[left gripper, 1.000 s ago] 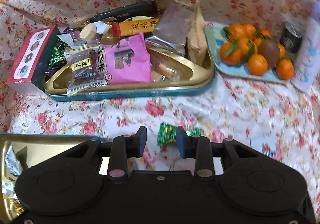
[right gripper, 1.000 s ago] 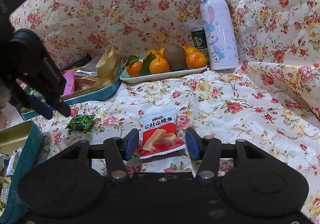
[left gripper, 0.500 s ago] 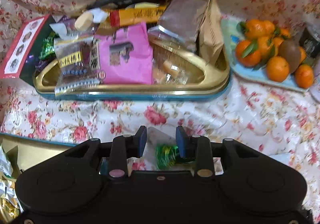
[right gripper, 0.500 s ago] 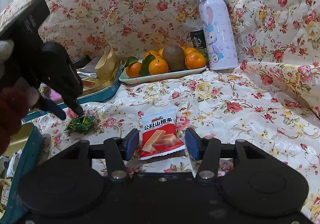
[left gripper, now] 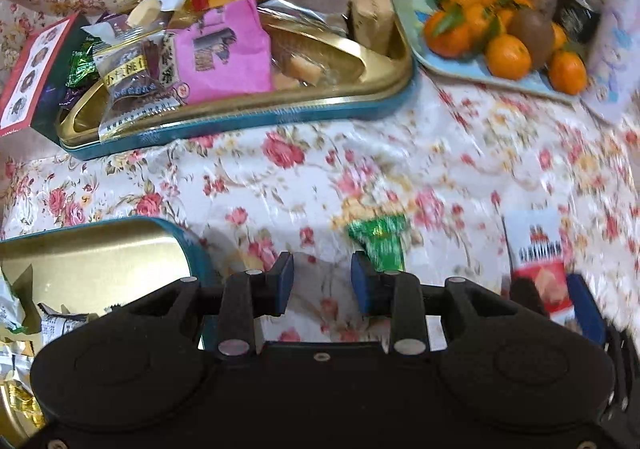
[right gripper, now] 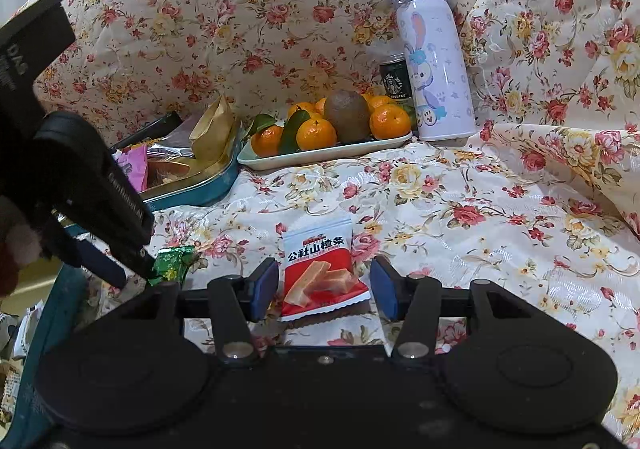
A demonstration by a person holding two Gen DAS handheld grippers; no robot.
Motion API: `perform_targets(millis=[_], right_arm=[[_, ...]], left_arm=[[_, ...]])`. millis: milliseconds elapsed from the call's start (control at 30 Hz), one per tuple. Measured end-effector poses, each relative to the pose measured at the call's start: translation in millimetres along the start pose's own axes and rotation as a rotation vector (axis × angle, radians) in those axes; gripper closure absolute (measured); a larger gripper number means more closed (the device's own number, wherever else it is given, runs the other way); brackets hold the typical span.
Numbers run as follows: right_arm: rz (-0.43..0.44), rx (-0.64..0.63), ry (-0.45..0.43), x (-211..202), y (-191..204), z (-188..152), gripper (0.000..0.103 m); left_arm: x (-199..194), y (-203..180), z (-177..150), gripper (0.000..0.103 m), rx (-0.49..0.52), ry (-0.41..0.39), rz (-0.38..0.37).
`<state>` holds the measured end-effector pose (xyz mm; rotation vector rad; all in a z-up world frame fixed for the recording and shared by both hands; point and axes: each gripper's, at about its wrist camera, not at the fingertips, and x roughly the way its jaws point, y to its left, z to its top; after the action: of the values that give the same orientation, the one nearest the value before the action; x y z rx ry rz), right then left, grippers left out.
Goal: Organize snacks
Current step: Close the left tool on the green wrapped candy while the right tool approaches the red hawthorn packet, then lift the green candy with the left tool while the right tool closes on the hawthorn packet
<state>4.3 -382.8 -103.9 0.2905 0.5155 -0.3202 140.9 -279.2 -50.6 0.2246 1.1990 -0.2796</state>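
Note:
A green-wrapped candy [left gripper: 378, 239] lies on the floral cloth just beyond my left gripper's right fingertip; it also shows in the right wrist view [right gripper: 173, 261]. My left gripper [left gripper: 322, 283] is open and empty, low over the cloth. A red-and-white hawthorn snack packet [right gripper: 320, 267] lies flat between the open jaws of my right gripper [right gripper: 325, 289]; the packet also shows in the left wrist view [left gripper: 538, 253]. A gold tin tray with a teal rim [left gripper: 248, 117] holds several snack packets. A second gold tin [left gripper: 100, 257] at lower left holds wrappers.
A light blue plate [left gripper: 516, 83] of tangerines and a kiwi sits right of the tray. A lilac bottle [right gripper: 434, 61] and a dark can [right gripper: 395, 79] stand behind it. A red-and-green box [left gripper: 28, 69] lies left of the tray. Floral cloth rises behind.
My left gripper has shifted left, so the green candy now lies off its right fingertip rather than between the jaws. The right gripper has stayed around the red packet.

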Motion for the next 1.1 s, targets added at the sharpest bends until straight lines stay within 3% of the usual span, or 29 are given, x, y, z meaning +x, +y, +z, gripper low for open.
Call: perform_targets(millis=[133,300,400,667,1100], right_arm=[[0.0,0.0,0.0,-0.2,-0.2,0.0,0.05],[-0.001,0.001,-0.001,-0.1,0.2,0.0,0.05],[-0.001,0.001,-0.001,-0.2,0.3,-0.1,0.05],[-0.002,0.002,-0.003,0.1,0.4,-0.2,0.05],[-0.003,0.002,-0.004,-0.1,0.1,-0.4,0.05]], left_arm=[[-8.4,-5.9,-9.0,0.061,0.024,-0.002,-0.018],[-29.2,7.8,-4.0,0.061,-0.093,-0.094,-0.118],[-30.3,8.0,1.6,0.061,-0.117,-0.101,-0.159],[-12.7,-13.9,-0.5,0.061,-0.067,-0.08,-0.145],[2.0,-8.2,3.4,0.061,-0.094,-0.051,-0.12]])
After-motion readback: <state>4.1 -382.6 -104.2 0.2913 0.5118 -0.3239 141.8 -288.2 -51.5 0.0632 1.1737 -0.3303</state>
